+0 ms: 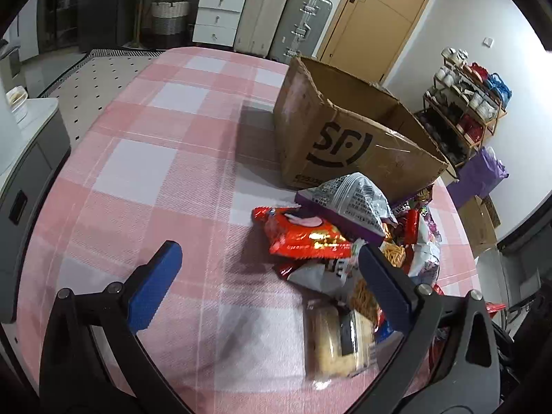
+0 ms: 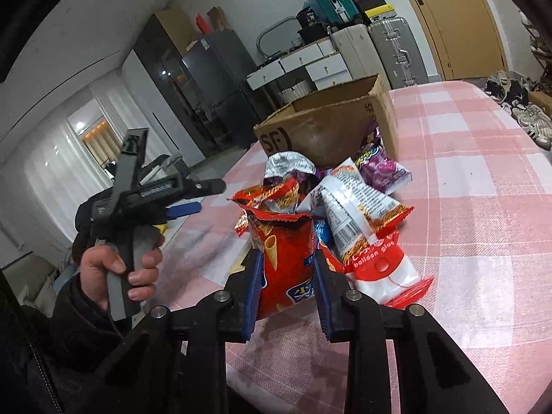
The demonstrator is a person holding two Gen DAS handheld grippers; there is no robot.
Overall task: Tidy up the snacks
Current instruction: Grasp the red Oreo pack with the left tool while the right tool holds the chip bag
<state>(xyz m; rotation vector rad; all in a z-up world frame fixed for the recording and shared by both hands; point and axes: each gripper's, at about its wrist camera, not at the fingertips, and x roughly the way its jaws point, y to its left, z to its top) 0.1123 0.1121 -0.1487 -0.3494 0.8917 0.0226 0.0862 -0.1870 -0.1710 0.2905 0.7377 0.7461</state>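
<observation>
— Red snack bag [image 2: 288, 262]: is your right gripper [image 2: 288, 272] pinching it?
— Yes, at 6 o'clock in the snack pile [image 1: 348, 241]. Your left gripper [image 1: 267, 252] is spread wide, holding nothing. The cardboard box [image 1: 348, 138] sits at 12 o'clock on the table [image 1: 155, 158].

Landmark: cardboard box [image 1: 348, 138] on the table [image 1: 145, 172], open top. Snack pile [image 1: 345, 241] sits on the table just in front of the box, touching its front wall in the right wrist view. One wrapped pastry [image 1: 336, 341] lies at the pile's near edge, farthest from the box. Suitcases [image 1: 283, 20] and drawer unit [image 1: 217, 17] stand behind the box, off the table. Shoe rack [image 1: 465, 110] is right of the box, by the wall.
</observation>
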